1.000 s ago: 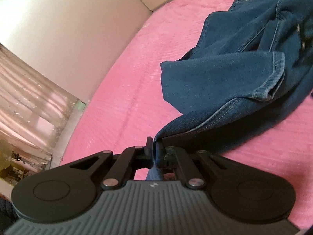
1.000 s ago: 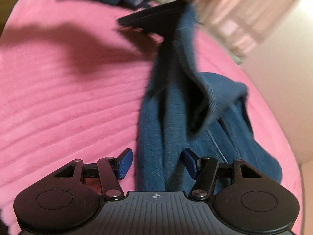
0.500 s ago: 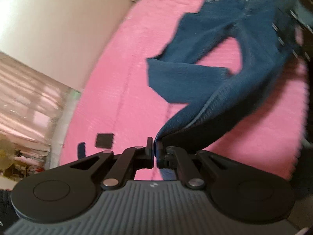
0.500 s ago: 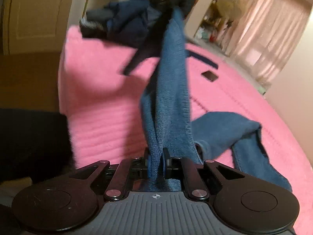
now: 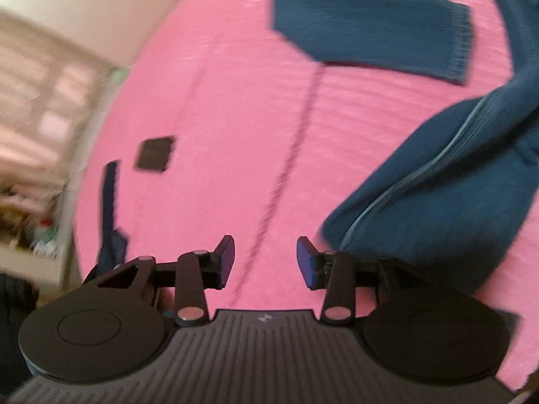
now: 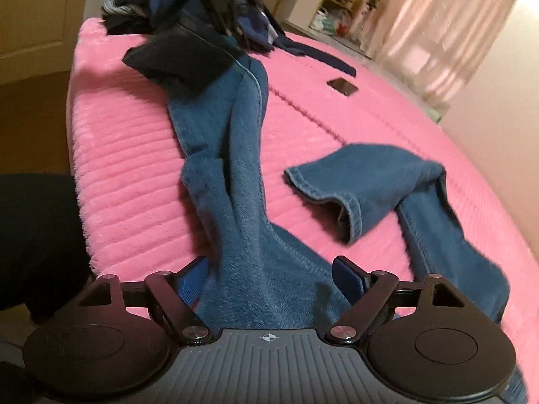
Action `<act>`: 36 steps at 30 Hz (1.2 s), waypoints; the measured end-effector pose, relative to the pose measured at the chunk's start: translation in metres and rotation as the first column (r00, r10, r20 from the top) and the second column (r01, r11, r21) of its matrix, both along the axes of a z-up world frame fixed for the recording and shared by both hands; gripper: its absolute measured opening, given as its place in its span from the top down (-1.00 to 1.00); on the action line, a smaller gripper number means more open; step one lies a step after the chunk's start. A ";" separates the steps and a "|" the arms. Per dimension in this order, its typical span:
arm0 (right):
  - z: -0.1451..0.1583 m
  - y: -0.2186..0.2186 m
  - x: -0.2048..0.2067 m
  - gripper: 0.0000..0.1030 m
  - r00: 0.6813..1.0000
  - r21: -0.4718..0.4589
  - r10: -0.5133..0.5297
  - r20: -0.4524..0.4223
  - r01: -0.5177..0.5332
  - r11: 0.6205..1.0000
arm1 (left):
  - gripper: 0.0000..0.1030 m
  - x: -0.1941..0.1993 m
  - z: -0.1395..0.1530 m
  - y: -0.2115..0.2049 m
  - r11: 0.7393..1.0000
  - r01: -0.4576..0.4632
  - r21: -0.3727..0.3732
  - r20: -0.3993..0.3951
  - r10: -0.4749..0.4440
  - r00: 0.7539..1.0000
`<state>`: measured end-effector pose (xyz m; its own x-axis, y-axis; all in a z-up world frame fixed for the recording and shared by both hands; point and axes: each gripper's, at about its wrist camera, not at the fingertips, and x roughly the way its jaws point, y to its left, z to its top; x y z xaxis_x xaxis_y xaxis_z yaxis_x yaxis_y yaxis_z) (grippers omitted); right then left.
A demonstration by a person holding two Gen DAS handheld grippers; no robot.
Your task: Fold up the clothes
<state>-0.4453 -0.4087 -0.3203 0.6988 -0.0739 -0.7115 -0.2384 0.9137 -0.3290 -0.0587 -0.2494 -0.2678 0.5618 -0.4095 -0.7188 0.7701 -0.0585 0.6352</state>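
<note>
A pair of dark-blue denim jeans [image 6: 242, 175] sprawls unfolded across the centre of a pink ribbed plush bedspread [image 6: 118, 141], one cuff [image 5: 458, 43] at upper right. Both grippers are opening: the left gripper [image 5: 264, 262] over bare cover, the right gripper [image 6: 269, 279] straddling loose denim unpinched. Folding looks barely begun. Open cover lies at right; the bed edge drops off at left.

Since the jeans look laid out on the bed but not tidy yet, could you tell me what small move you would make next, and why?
Probably reach the right tongs, whose jaws are opening with denim between them but not gripped, toward the curled-over leg hem and flatten it. The jeans lie twisted on the pink blanket. The left tongs, also opening, hold nothing.
</note>
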 end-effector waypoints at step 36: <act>0.011 0.009 -0.062 -0.89 0.984 0.061 -0.153 0.094 0.148 0.987 | 0.28 -0.059 0.006 0.167 0.917 -0.244 -0.316 0.033 0.268 0.963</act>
<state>-0.5077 -0.3999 -0.3093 0.7495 -0.1470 -0.6455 -0.0657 0.9537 -0.2935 -0.1177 -0.0828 -0.2617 0.7236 -0.4382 -0.5333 0.6827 0.3410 0.6462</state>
